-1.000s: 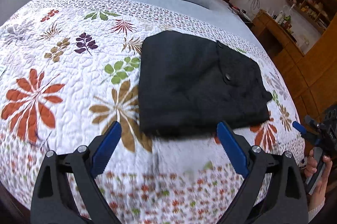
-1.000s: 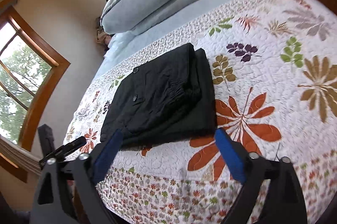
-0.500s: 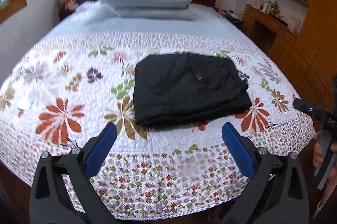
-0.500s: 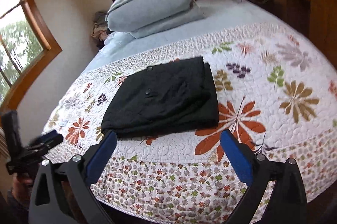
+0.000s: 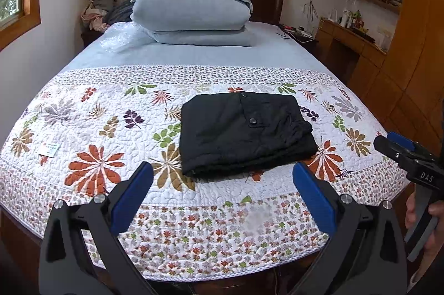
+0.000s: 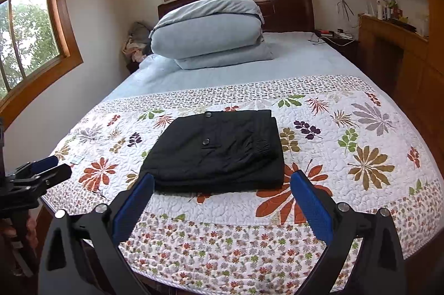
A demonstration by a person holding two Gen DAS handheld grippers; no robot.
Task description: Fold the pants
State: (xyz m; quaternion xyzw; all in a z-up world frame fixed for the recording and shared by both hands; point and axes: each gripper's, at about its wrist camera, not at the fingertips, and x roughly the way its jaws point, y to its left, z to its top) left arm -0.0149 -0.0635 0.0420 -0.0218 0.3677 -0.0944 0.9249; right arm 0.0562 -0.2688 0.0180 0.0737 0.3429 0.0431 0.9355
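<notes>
My left gripper [image 5: 222, 184] is level and points forward, its two blue-padded fingers [image 5: 130, 197] spread wide with nothing between them. My right gripper [image 6: 222, 192] sits the same way, fingers [image 6: 310, 206] wide apart and empty. From the left camera I see my right hand [image 5: 427, 217] wrapped around its handle at the right edge, beside the left gripper.

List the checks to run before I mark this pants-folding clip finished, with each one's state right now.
1. Pants folded into a compact stack: ok.
2. Pants resting flat on the quilt: ok.
3. Left tool open, holding nothing: ok.
4. Right tool open, holding nothing: ok.
5. Both tools clear of the fabric: ok.
6. Underside layers even: cannot tell.
</notes>
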